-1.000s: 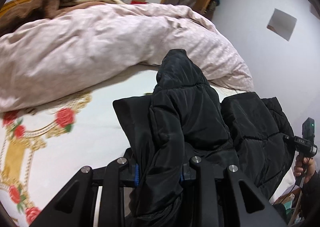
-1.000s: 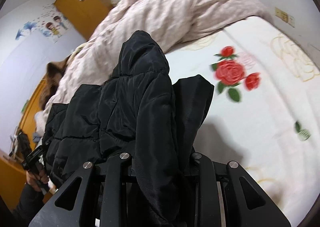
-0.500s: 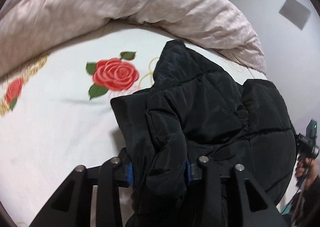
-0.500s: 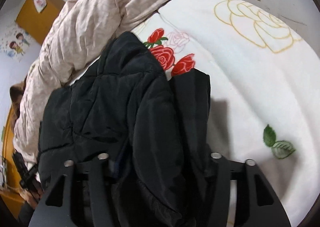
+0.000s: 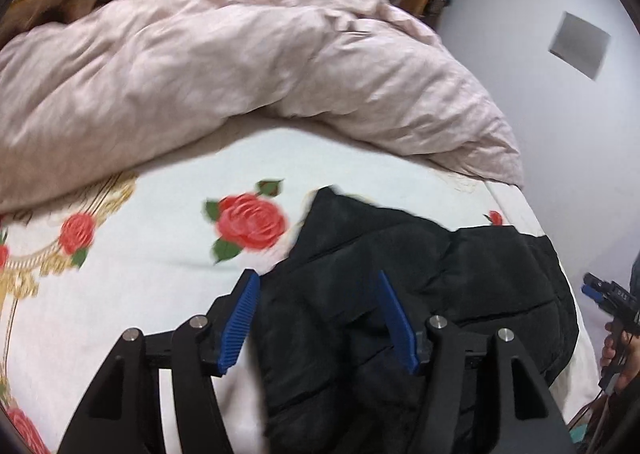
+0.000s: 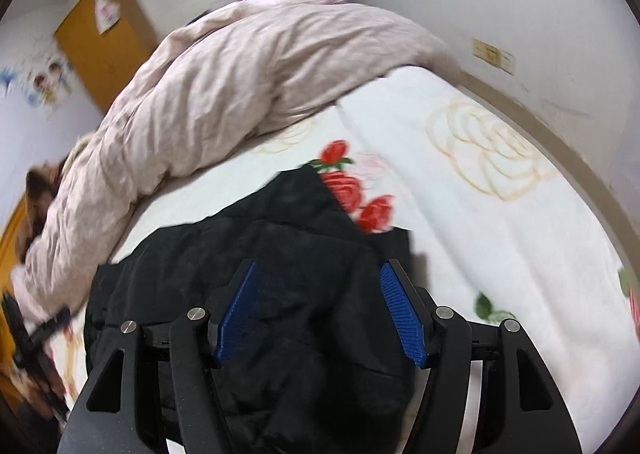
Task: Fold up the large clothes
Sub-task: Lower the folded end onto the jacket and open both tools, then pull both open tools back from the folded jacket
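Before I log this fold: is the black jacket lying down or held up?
Lying down: the black jacket rests bunched on the floral sheet.

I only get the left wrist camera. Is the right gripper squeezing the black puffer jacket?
Observer: No. The right gripper's jaws have just been opening. Its blue pads are spread, and the black puffer jacket lies slack between them on the bed.
Operator: What's next to the jacket on that side?
Observer: A big rose drawn in pale yellow outline, printed on the white sheet.
Operator: Is anything on the wall there?
Observer: A beige wall plate, low on the wall just past the bed's edge.
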